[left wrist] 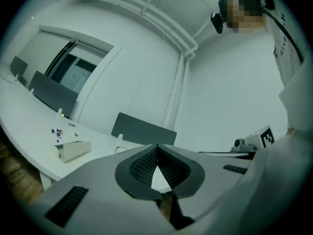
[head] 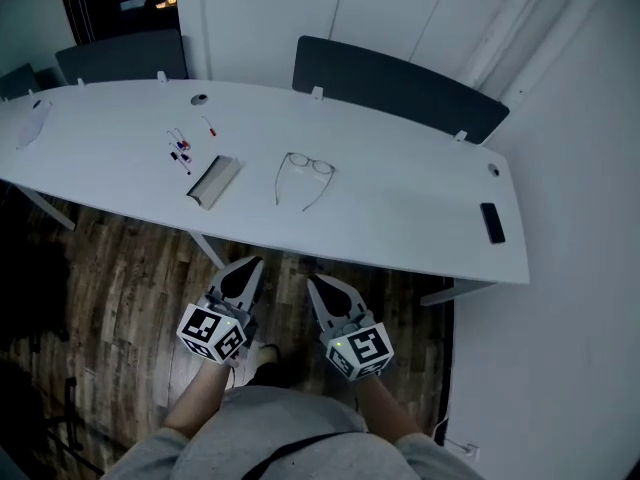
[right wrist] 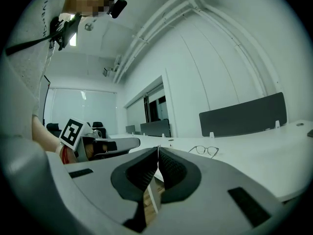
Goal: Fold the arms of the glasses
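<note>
the glasses (head: 303, 173) are lying on the white table (head: 400, 198) with both arms swung out and the arm tips pointing back toward me, lenses on the far side. they're at about 12 o'clock from where i'm holding the grippers. thin wire frame by the look of it, so my guess is they're super light, a bit springy and easy to bend, and they'll probably skate on that smooth top the moment one side gets nudged. my plan would be to pin the front by the bridge or the rim next to a hinge with one gripper, then push an arm inward near its tip with the other, gently, staying off the lenses. at 9 o'clock from the glasses there's a pale box (head: 213, 181), some little pens (head: 180, 151) at 10, and a black slab thing (head: 492, 222) off at 4, all well apart from them. my left gripper (head: 252, 263) and right gripper (head: 312, 280) are both clamped fully closed on nothing, hanging over the wood floor (head: 110, 298) short of the table's near edge.
</note>
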Action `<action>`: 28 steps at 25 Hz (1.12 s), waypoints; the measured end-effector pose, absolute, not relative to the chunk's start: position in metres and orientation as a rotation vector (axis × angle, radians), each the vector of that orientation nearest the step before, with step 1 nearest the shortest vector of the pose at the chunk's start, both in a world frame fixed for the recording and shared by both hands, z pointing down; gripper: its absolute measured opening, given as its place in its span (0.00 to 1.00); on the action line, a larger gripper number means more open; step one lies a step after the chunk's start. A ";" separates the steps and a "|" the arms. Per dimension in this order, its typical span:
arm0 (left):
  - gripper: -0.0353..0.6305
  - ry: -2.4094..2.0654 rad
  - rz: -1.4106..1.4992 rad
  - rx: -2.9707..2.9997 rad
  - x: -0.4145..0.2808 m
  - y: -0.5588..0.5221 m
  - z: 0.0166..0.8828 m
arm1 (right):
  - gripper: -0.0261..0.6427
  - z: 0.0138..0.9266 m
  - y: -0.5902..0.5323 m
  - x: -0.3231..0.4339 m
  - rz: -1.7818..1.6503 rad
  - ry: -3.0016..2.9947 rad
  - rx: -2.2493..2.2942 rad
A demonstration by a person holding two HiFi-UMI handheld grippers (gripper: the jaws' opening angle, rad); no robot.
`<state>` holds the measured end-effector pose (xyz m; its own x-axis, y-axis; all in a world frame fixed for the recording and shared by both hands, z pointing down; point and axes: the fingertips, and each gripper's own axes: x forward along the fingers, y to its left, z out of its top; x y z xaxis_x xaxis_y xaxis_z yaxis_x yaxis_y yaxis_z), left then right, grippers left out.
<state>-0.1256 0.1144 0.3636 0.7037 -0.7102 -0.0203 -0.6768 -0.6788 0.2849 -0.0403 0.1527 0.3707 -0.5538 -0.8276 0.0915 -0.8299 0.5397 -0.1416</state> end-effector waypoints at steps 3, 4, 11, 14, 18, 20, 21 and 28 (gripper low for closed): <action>0.07 -1.061 -0.181 2.677 -0.124 0.096 0.362 | 0.07 0.371 0.136 -0.041 0.266 -2.729 1.514; 0.07 -1.050 -0.179 2.684 -0.124 0.091 0.362 | 0.07 0.371 0.131 -0.042 0.265 -2.723 1.523; 0.07 -0.987 -0.160 2.705 -0.130 0.056 0.365 | 0.07 0.377 0.099 -0.049 0.256 -2.686 1.570; 0.07 -0.968 -0.150 2.709 -0.134 0.044 0.368 | 0.07 0.380 0.088 -0.049 0.257 -2.666 1.587; 0.07 -0.965 -0.151 2.699 -0.138 0.033 0.374 | 0.07 0.388 0.078 -0.046 0.278 -2.650 1.611; 0.07 -0.966 -0.151 2.688 -0.138 0.029 0.377 | 0.07 0.392 0.075 -0.042 0.298 -2.637 1.620; 0.07 -0.965 -0.149 2.684 -0.138 0.027 0.379 | 0.07 0.393 0.073 -0.041 0.305 -2.630 1.623; 0.07 -0.962 -0.125 2.670 -0.135 0.006 0.392 | 0.07 0.407 0.045 -0.030 0.319 -2.604 1.611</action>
